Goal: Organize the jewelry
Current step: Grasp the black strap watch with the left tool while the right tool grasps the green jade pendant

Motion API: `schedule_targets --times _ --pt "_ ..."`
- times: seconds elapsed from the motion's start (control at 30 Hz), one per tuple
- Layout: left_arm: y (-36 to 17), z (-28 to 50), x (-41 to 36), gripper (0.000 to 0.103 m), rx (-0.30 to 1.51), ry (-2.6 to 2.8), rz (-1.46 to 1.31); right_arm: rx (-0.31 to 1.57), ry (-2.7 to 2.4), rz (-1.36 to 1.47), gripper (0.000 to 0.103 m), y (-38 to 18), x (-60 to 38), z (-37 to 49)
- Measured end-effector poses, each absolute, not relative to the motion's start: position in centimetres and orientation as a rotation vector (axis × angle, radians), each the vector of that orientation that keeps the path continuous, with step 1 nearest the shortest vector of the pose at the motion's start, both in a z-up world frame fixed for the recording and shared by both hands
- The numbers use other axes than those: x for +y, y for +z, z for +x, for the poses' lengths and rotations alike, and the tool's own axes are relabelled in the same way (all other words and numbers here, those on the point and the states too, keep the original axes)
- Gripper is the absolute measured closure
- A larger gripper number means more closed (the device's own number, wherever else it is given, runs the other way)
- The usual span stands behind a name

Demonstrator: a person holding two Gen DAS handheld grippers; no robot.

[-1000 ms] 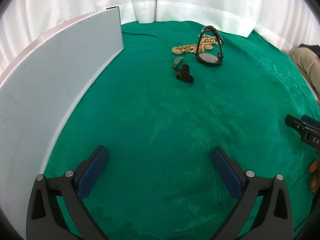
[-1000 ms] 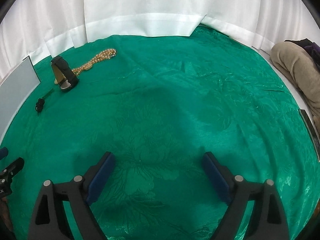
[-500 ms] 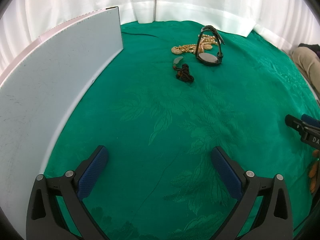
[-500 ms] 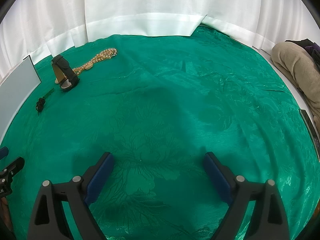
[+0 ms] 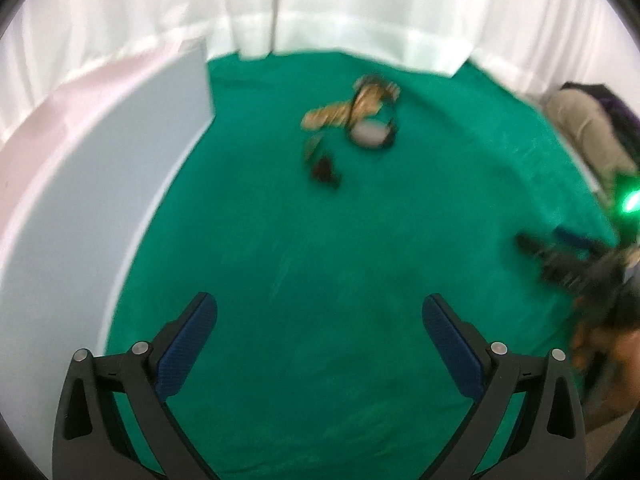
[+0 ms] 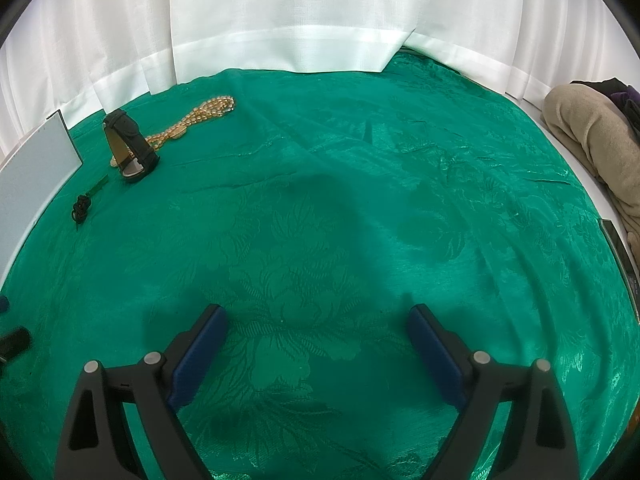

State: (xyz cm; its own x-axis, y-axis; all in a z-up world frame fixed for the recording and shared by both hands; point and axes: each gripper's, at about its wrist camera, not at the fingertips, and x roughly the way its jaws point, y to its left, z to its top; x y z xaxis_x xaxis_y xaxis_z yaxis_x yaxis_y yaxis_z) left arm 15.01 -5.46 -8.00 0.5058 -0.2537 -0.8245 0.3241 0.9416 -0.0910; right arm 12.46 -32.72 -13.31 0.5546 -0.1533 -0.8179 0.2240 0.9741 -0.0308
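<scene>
A black-strapped watch [image 6: 130,151] stands on the green cloth at the far left, next to a gold bead necklace [image 6: 196,116] and a small dark knotted cord with a green pendant [image 6: 85,205]. The blurred left wrist view shows the same watch [image 5: 372,130], necklace [image 5: 332,116] and cord [image 5: 322,162] far ahead. My left gripper [image 5: 320,320] is open and empty above the cloth. My right gripper [image 6: 318,332] is open and empty; it also shows at the right of the left wrist view [image 5: 556,256].
A grey-white board [image 5: 100,208] stands along the left side, also seen in the right wrist view [image 6: 34,172]. White curtains [image 6: 280,12] ring the green cloth [image 6: 360,220]. A beige bundle [image 6: 588,136] lies at the right edge.
The left wrist view has gone blurred and shifted; the left gripper is moving, and the right gripper shows further in from the right. The right wrist view has barely changed.
</scene>
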Motion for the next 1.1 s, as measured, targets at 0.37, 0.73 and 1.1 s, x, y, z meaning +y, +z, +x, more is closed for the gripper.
schedule_targets --times 0.37,0.73,1.1 --pt "-7.1 26.0 -14.2 0.001 0.917 -0.436 0.118 0.961 -0.220 0.078 0.009 -13.3 -32.7 12.5" --pt "-8.5 29.6 -15.1 0.062 0.904 -0.411 0.069 0.963 -0.215 0.082 0.007 -13.4 -32.7 12.7" --pt "-3.3 18.7 -4.3 0.065 0.926 -0.375 -0.032 0.966 -0.213 0.079 0.006 -13.6 -32.6 12.9"
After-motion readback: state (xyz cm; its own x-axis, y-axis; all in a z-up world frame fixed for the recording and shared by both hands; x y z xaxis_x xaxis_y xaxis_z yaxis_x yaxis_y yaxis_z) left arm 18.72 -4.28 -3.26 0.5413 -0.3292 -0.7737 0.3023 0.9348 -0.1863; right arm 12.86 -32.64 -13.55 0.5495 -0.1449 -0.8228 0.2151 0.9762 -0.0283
